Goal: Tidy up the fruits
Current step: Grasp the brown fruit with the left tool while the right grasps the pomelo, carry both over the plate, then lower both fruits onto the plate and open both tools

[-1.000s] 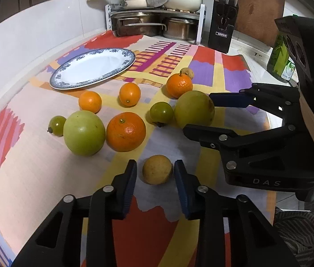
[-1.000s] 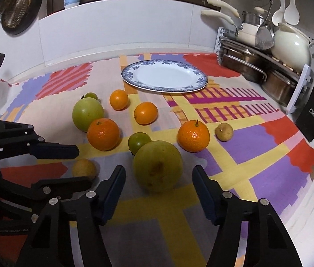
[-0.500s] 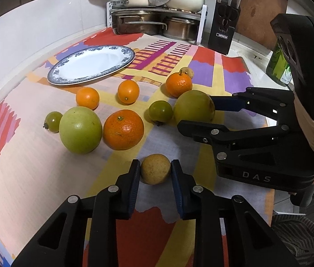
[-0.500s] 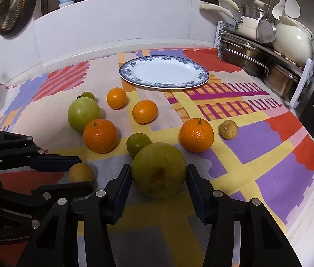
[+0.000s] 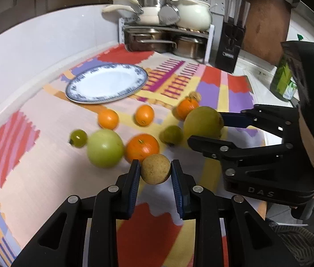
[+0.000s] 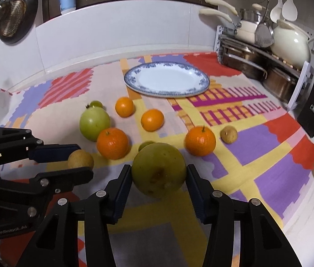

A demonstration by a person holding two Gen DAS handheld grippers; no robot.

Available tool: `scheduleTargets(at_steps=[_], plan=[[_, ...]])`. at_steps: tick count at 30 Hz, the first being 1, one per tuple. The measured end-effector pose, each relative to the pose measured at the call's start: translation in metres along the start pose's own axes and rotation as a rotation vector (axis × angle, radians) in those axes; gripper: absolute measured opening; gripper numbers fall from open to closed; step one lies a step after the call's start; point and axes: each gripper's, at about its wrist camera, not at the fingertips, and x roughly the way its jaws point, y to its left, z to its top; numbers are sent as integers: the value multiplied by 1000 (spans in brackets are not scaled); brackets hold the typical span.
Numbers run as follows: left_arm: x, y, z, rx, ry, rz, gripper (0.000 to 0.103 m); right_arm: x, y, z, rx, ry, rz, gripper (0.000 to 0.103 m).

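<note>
Tan and rough-skinned, the small round fruit (image 5: 155,172) sits clamped between the blue pads of the left gripper (image 5: 155,175), at lower centre of its view. The right gripper (image 6: 159,179) grips the big yellow-green fruit (image 6: 159,170) at its widest part. I think both should travel level and slowly to the blue-rimmed plate (image 6: 167,81), upper centre, then release low so nothing rolls.

Pot rack (image 6: 265,55); knife block (image 5: 230,44); hanging strainer (image 6: 12,20).
</note>
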Motion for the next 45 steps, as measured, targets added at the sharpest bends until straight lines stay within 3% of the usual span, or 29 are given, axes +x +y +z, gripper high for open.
scheduleTargets(at_steps=[6, 12, 22, 27, 36, 45], plan=[[-5, 20, 27, -9, -38, 27, 29, -3, 0, 31, -1, -40, -8, 50], [7, 48, 62, -24, -36, 45, 29, 17, -4, 68, 5, -22, 10, 50], [65, 88, 114, -57, 43, 82, 29, 75, -27, 128, -8, 33, -37, 50], [101, 105, 135, -74, 97, 119, 29, 111, -46, 153, 54, 109, 19, 50], [142, 127, 154, -89, 171, 151, 29, 157, -51, 168, 61, 192, 7, 50], [151, 131, 157, -107, 194, 136, 29, 172, -49, 171, 49, 232, 18, 50]])
